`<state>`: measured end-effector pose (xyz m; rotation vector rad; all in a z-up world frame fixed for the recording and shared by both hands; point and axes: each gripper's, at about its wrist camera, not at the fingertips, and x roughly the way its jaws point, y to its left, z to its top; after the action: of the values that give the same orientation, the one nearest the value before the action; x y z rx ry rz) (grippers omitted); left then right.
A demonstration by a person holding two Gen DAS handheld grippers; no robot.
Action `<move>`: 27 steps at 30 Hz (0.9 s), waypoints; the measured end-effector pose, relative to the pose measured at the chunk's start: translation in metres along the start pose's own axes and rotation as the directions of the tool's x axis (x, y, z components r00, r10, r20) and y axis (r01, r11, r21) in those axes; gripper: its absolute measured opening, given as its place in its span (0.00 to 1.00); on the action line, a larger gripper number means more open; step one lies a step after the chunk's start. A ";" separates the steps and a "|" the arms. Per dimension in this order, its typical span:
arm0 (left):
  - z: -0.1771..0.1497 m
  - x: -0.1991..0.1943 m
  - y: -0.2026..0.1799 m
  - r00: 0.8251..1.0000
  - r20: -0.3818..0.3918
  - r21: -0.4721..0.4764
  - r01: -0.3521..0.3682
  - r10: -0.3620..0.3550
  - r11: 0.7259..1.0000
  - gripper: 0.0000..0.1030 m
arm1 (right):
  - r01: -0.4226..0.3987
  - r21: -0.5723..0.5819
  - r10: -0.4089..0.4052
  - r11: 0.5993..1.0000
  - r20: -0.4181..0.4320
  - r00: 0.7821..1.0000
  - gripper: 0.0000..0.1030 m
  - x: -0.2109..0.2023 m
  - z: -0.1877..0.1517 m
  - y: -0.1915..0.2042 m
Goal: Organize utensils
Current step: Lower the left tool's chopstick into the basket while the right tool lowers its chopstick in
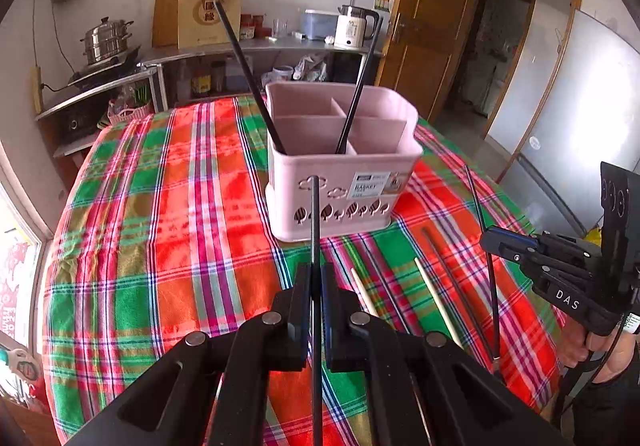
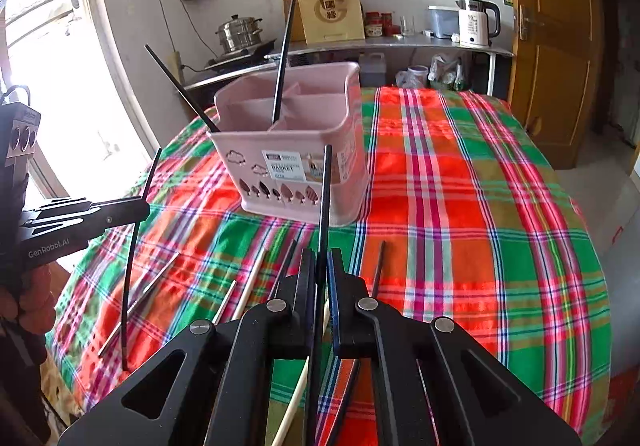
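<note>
A domestic kitchen: pale plastered walls, a brown wooden door (image 2: 556, 46) and a steel counter (image 1: 256, 46) along the far wall carrying a stacked steel steamer pot (image 1: 106, 40), a white electric kettle (image 1: 356, 26) and a brown paper bag (image 1: 208, 16). The table is covered by a plaid cloth (image 1: 160, 206) in red, green and white, slightly rumpled. On it stands one pink plastic utensil basket (image 1: 340, 166), rectangular with rounded corners, divided into four compartments, with cloud and leaf cut-outs and a paper label on its front wall. Two black chopsticks (image 1: 248, 74) lean inside it, in the near-left compartment as the left wrist view shows it, their tops splaying apart. Loose on the cloth near the basket lie several more sticks, at least two pale wooden chopsticks (image 1: 438, 302) among dark and metallic ones; exact count cannot be told. The left gripper (image 1: 316, 310) is clamped on one black chopstick (image 1: 315, 222), lifted clear of the cloth. The right gripper (image 2: 322, 310) likewise pinches one black chopstick (image 2: 325, 206), raised and pointing toward the basket.
</note>
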<state>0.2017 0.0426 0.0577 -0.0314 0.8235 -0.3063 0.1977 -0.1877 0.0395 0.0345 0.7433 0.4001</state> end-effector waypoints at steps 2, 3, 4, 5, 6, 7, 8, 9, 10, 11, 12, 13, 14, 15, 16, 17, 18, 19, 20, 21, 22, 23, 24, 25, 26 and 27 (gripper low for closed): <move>0.005 -0.013 -0.002 0.999 0.032 -0.002 0.003 -0.003 1.000 0.04 | -0.005 -0.006 0.005 1.000 0.032 0.999 0.06 -0.011 0.006 0.003; 0.007 -0.019 -0.002 0.999 0.047 -0.001 0.007 -0.006 1.000 0.04 | -0.008 -0.009 0.008 1.000 0.046 0.999 0.06 -0.017 0.008 0.004; 0.009 -0.024 -0.003 0.998 0.061 -0.002 0.007 -0.007 1.000 0.04 | -0.010 -0.014 0.011 1.000 0.059 0.998 0.06 -0.022 0.010 0.006; 0.012 -0.028 -0.002 0.997 0.073 -0.001 0.009 -0.009 1.000 0.04 | -0.011 -0.019 0.013 1.000 0.072 0.997 0.06 -0.027 0.012 0.007; 0.013 -0.033 -0.003 0.996 0.083 0.002 0.011 -0.011 1.000 0.04 | -0.013 -0.021 0.014 1.000 0.082 0.997 0.05 -0.031 0.014 0.009; 0.015 -0.038 -0.004 0.996 0.093 0.002 0.013 -0.013 1.000 0.04 | -0.014 -0.022 0.016 1.000 0.092 0.996 0.05 -0.035 0.016 0.010; 0.015 -0.043 -0.007 0.995 0.103 0.003 0.013 -0.013 1.000 0.04 | -0.015 -0.025 0.018 1.000 0.101 0.995 0.05 -0.039 0.017 0.011; 0.016 -0.047 -0.008 0.994 0.111 0.007 0.014 -0.015 1.000 0.04 | -0.018 -0.026 0.021 1.000 0.108 0.994 0.05 -0.042 0.018 0.011; 0.017 -0.051 -0.009 0.993 0.120 0.010 0.014 -0.016 1.000 0.04 | -0.021 -0.026 0.024 0.999 0.114 0.993 0.05 -0.045 0.019 0.011; 0.018 -0.055 -0.010 0.992 0.128 0.011 0.016 -0.017 1.000 0.04 | -0.021 -0.026 0.024 0.999 0.119 0.993 0.05 -0.048 0.019 0.011; 0.018 -0.058 -0.011 0.991 0.133 0.013 0.019 -0.021 1.000 0.04 | -0.020 -0.027 0.023 0.999 0.124 0.992 0.05 -0.050 0.020 0.011; 0.018 -0.061 -0.012 0.990 0.137 0.014 0.021 -0.023 1.000 0.04 | -0.020 -0.028 0.024 0.999 0.128 0.992 0.05 -0.051 0.020 0.011; 0.018 -0.062 -0.012 0.990 0.138 0.015 0.023 -0.025 1.000 0.04 | -0.021 -0.029 0.024 0.999 0.130 0.991 0.05 -0.053 0.019 0.012; 0.018 -0.063 -0.013 0.990 0.139 0.017 0.023 -0.025 1.000 0.04 | -0.022 -0.030 0.025 0.999 0.131 0.991 0.05 -0.054 0.019 0.013; 0.018 -0.064 -0.014 0.990 0.139 0.019 0.022 -0.025 1.000 0.04 | -0.022 -0.032 0.026 0.999 0.133 0.991 0.05 -0.056 0.019 0.014; 0.017 -0.064 -0.014 0.990 0.139 0.019 0.022 -0.024 1.000 0.04 | -0.023 -0.035 0.027 0.999 0.136 0.990 0.05 -0.057 0.019 0.014; 0.016 -0.065 -0.015 0.990 0.139 0.018 0.023 -0.025 1.000 0.04 | -0.024 -0.037 0.029 0.999 0.139 0.990 0.05 -0.058 0.018 0.014; 0.016 -0.066 -0.016 0.990 0.138 0.018 0.025 -0.027 1.000 0.04 | -0.025 -0.040 0.031 0.999 0.141 0.989 0.05 -0.059 0.018 0.015; 0.016 -0.066 -0.016 0.990 0.138 0.017 0.025 -0.027 1.000 0.04 | -0.026 -0.043 0.032 0.999 0.144 0.989 0.05 -0.061 0.018 0.015; 0.016 -0.066 -0.016 0.990 0.139 0.016 0.025 -0.027 1.000 0.04 | -0.026 -0.044 0.032 0.999 0.147 0.989 0.05 -0.062 0.018 0.016; 0.016 -0.067 -0.017 0.990 0.140 0.017 0.024 -0.026 1.000 0.04 | -0.027 -0.047 0.034 0.999 0.150 0.988 0.05 -0.063 0.019 0.016; 0.016 -0.069 -0.017 0.990 0.142 0.017 0.024 -0.026 1.000 0.04 | -0.029 -0.050 0.036 0.998 0.153 0.987 0.05 -0.065 0.019 0.017; 0.016 -0.070 -0.017 0.989 0.144 0.017 0.024 -0.026 1.000 0.04 | -0.032 -0.051 0.040 0.998 0.156 0.987 0.05 -0.066 0.019 0.018; 0.016 -0.071 -0.017 0.989 0.145 0.016 0.025 -0.027 1.000 0.04 | -0.035 -0.052 0.043 0.998 0.158 0.987 0.05 -0.066 0.020 0.019; 0.016 -0.072 -0.017 0.989 0.146 0.016 0.026 -0.028 1.000 0.04 | -0.037 -0.053 0.045 0.998 0.160 0.986 0.05 -0.067 0.021 0.019; 0.017 -0.072 -0.017 0.989 0.146 0.016 0.027 -0.029 1.000 0.04 | -0.037 -0.055 0.046 0.998 0.161 0.986 0.05 -0.067 0.021 0.020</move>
<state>0.1634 0.0448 0.1237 -0.0518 0.6758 -0.3324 0.1603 -0.1911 0.1025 0.0333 0.5715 0.4506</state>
